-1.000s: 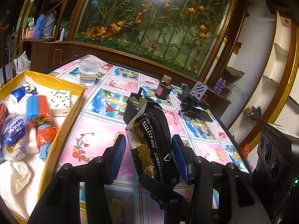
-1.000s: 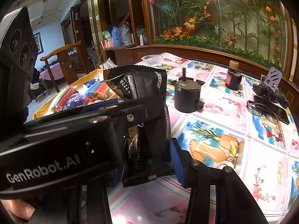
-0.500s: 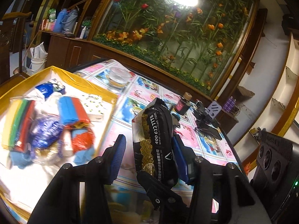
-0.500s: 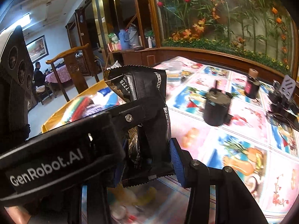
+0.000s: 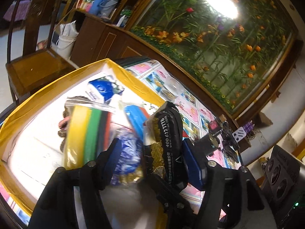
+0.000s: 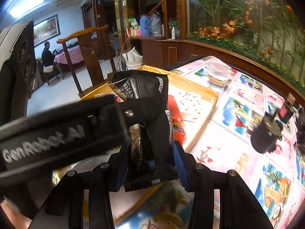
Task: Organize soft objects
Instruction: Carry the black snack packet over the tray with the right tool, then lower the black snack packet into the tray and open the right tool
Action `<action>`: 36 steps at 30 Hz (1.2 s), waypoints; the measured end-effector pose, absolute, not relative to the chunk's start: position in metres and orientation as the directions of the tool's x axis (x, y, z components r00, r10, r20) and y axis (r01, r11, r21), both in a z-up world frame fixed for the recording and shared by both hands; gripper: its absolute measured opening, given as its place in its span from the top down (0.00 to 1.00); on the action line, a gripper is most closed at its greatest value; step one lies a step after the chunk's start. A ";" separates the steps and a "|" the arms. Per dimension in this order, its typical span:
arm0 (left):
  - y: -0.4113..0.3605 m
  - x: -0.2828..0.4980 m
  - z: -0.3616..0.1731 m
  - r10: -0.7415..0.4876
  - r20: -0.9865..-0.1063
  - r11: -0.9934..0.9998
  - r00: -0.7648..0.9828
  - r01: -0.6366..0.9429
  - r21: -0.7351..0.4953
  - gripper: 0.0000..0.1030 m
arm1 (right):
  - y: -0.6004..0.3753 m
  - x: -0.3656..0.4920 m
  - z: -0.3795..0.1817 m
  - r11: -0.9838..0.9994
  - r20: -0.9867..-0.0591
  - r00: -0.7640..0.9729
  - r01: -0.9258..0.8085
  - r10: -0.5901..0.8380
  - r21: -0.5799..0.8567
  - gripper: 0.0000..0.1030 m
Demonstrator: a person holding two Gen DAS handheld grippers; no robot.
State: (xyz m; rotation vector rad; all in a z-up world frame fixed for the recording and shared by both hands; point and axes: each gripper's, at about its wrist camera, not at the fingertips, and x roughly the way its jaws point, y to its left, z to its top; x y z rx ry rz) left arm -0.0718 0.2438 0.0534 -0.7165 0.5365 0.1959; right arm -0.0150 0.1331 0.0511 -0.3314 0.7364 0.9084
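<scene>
On the left sits the yellow box (image 5: 47,87) with soft things in it: a blue and white pack (image 5: 101,91), a bag of coloured strips (image 5: 89,133) and a shiny blue bag (image 5: 129,152). Over it hangs the left gripper (image 5: 152,158). Its jaws are opening, and the black packet (image 5: 167,141) stands between them, close to the right blue finger and well away from the left one. That hand seems to be letting go.

The right gripper (image 6: 150,158) holds the same packet (image 6: 144,114) from the other side. Its jaws are about half open and pinch the packet's lower part. The packet stands upright over the edge of the box (image 6: 190,84).

Further right, on the picture tablecloth (image 6: 228,152), stand a glass (image 6: 217,76), a black pot (image 6: 265,135) and a small bottle (image 6: 286,108).

I think the packet is being put away with the other soft things. Next, the right hand should carry it over a bare spot in the box, go low, then let go.
</scene>
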 end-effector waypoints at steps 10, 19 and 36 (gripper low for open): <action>0.277 -0.097 0.052 0.033 -0.509 0.710 0.860 -0.379 -0.593 0.26 | 0.175 0.013 0.043 0.601 -0.728 0.420 -0.799 0.541 -0.014 0.52; 0.288 -0.115 0.045 0.061 -0.518 0.710 0.853 -0.402 -0.578 0.26 | 0.200 0.021 0.037 0.592 -0.736 0.444 -0.803 0.512 -0.072 0.47; 0.225 -0.134 0.056 0.242 -0.497 0.794 0.833 -0.464 -0.391 0.07 | 0.081 -0.003 0.054 0.598 -0.607 0.444 -0.799 0.659 0.064 0.18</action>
